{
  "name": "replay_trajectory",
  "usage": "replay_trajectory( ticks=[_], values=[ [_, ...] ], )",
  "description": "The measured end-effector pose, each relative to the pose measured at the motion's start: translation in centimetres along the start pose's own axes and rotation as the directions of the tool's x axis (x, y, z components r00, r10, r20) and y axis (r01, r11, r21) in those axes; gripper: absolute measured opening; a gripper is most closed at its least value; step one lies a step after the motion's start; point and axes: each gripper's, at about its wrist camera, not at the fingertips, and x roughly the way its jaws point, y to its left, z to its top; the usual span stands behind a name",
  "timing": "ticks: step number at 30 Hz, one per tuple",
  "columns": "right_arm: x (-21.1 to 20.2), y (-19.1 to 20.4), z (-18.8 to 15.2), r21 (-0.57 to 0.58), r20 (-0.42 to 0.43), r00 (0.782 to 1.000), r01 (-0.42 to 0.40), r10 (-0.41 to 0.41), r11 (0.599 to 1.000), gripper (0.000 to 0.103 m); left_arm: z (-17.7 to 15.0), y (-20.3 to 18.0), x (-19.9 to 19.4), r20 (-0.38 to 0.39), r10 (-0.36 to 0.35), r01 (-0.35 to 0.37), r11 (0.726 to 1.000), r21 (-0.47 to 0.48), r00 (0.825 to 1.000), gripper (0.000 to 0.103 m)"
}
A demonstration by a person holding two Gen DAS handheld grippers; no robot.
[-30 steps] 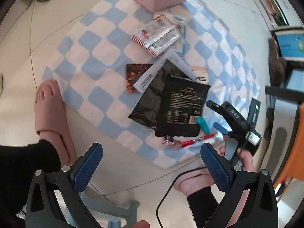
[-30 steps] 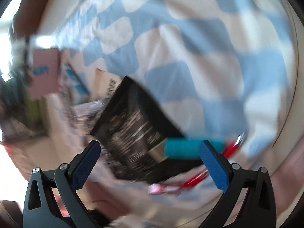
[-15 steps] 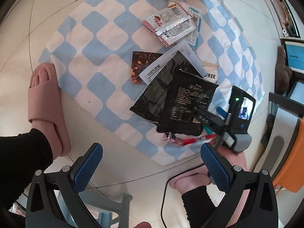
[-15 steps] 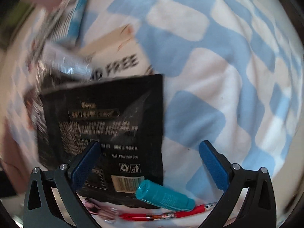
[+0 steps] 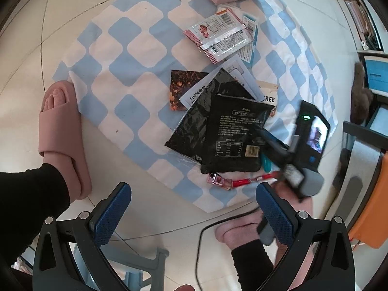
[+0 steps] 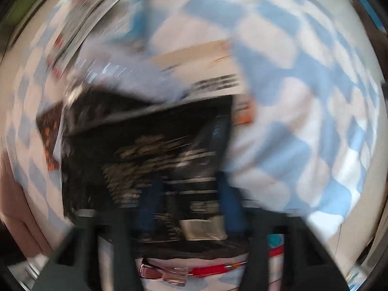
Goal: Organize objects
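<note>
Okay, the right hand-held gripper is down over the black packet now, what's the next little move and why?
Probably finish closing on the near edge of the top black packet, then lift. The right hand-held gripper points down with its jaws closing over that packet's barcode end, though blur hides any contact. The left hand-held gripper waits open over the floor.

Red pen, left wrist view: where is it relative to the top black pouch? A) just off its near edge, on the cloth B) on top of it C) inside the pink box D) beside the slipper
A: the red pen lies on the checkered cloth just below the black pouch.
</note>
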Motion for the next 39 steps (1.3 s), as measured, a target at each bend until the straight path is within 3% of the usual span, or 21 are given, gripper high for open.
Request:
replay_trajectory(
  ticks=[3,5,6,7,10,11,12,14,17,22,25,30,33,36,37,39],
  values=[
    [-0.8,-2.0,0.5,0.09,0.0,0.999,-0.05,0.05,0.995,0.014,0.0,0.2,-0.3,0.009,0.002,-0.002,1.0,-0.002,1.0,0.103],
    [-1.1,-3.3,0.4,0.178,-0.006,0.987,-0.159,0.163,0.971,0.014,0.0,0.4,-0.2,0.009,0.005,-0.005,1.0,-0.007,1.0,0.103],
    [-1.2,-3.9,0.1,0.226,0.003,0.974,-0.22,0.225,0.949,0.02,0.0,0.5,-0.2,0.007,0.004,-0.004,1.0,-0.016,1.0,0.103],
    [-1.5,-4.8,-0.5,0.3,0.033,0.952,-0.299,0.304,0.906,0.022,0.1,0.5,-0.1,0.008,0.002,-0.002,1.0,-0.023,1.0,0.103],
    [-2.3,-6.4,-2.7,0.431,0.124,0.913,-0.403,0.39,0.807,0.031,0.3,0.4,0.5,0.025,-0.009,0.01,1.0,-0.025,1.0,0.103],
    [-2.3,-6.9,-3.2,0.464,0.145,0.904,-0.422,0.403,0.779,0.041,0.4,0.3,0.9,0.039,-0.016,0.016,1.0,-0.016,0.999,0.103],
    [-2.2,-7.8,-4.4,0.501,0.164,0.895,-0.437,0.414,0.747,0.059,0.5,0.1,1.6,0.057,-0.035,0.036,0.999,-0.004,0.998,0.103],
    [-2.3,-8.6,-6.7,0.582,0.202,0.88,-0.462,0.431,0.669,0.07,0.6,0.0,3.1,0.078,-0.076,0.073,0.997,0.032,0.994,0.103],
    [-2.3,-9.6,-9.4,0.654,0.252,0.839,-0.515,0.483,0.554,0.07,0.5,0.5,5.9,0.067,-0.118,0.111,0.988,0.107,0.991,0.103],
    [-1.6,-10.0,-11.9,0.71,0.305,0.792,-0.559,0.528,0.429,0.07,0.1,1.5,11.2,0.012,-0.136,0.133,0.982,0.137,0.991,0.103],
    [-0.3,-9.9,-13.1,0.707,0.314,0.769,-0.581,0.557,0.404,0.07,0.3,1.9,14.1,-0.066,-0.195,0.201,0.975,0.092,0.979,0.103],
    [0.9,-10.3,-13.8,0.703,0.317,0.765,-0.586,0.56,0.402,0.071,0.6,1.6,14.7,-0.04,-0.248,0.25,0.967,0.052,0.968,0.103],
    [2.0,-11.2,-14.7,0.731,0.349,0.743,-0.597,0.571,0.331,0.071,1.0,0.0,15.1,-0.036,-0.28,0.282,0.954,0.1,0.959,0.103],
    [2.6,-11.8,-14.9,0.736,0.388,0.719,-0.619,0.577,0.276,0.071,1.8,-1.2,17.3,-0.108,-0.342,0.356,0.921,0.157,0.933,0.103],
    [2.8,-12.0,-14.7,0.733,0.399,0.714,-0.625,0.575,0.268,0.071,2.1,-1.5,18.1,-0.127,-0.342,0.36,0.919,0.161,0.931,0.103],
    [3.2,-12.4,-14.5,0.737,0.418,0.707,-0.631,0.57,0.241,0.072,2.5,-1.4,19.4,-0.13,-0.306,0.324,0.932,0.161,0.943,0.103]
  ],
)
